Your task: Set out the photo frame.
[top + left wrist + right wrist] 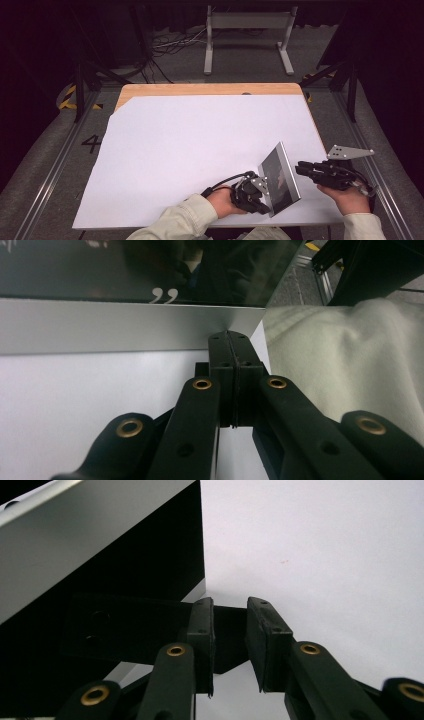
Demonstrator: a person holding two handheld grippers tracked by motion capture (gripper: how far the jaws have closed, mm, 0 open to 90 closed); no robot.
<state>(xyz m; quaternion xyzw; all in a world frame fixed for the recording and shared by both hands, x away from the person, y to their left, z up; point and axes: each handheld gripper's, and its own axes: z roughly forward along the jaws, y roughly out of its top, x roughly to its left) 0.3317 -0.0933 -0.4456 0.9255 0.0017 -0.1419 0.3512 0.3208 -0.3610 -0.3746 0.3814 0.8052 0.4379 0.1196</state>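
The left gripper (261, 192) sits low by the person's left hand (223, 201), its jaws pressed together. The right gripper (301, 168) points left, jaws a little apart.

This is a lab or test studio — a recording rig rather than a home or office. A light wooden table (210, 89) is covered by a plain white sheet (200, 150) and stands on grey carpet (45, 165) between metal floor rails (47, 175). Black drapes (395, 75) close off the sides, dark frame struts (80, 90) stand at the corners, and yellow-and-black hazard tape (67, 97) marks the floor. A painted number 4 (91, 143) sits beside the table — loose cables (170, 42) and a grey metal stand (247, 35) lie behind it.
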